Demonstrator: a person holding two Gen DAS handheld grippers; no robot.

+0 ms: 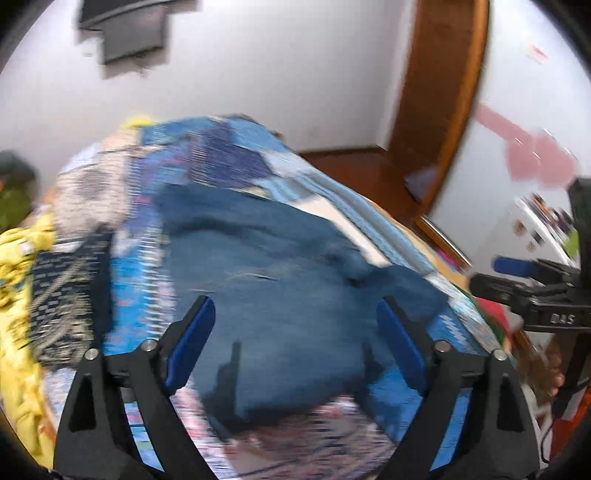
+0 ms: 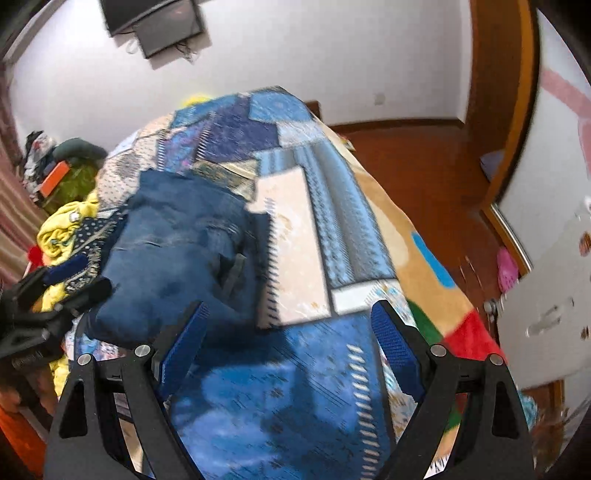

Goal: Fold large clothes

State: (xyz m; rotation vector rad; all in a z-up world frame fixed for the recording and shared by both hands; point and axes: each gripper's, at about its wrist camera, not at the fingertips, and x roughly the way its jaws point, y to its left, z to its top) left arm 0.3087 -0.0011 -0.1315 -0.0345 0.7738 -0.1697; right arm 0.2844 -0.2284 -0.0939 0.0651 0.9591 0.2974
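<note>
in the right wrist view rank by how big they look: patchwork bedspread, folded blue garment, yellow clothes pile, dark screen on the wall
1. Patterned blue patchwork bedspread
2. Folded dark blue garment
3. Dark wall screen and crumpled yellow clothes pile: similar, and the pile is partly hidden, so unranked.

L gripper (image 1: pixel 295 325) & R gripper (image 2: pixel 286 325) agape, empty.

Folded jeans (image 2: pixel 173 254) lie on patchwork bedspread (image 2: pixel 295 229).

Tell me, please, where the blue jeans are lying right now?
The blue jeans lie on the patchwork bedspread, left of centre in the right wrist view, beside the yellow garment.
</note>
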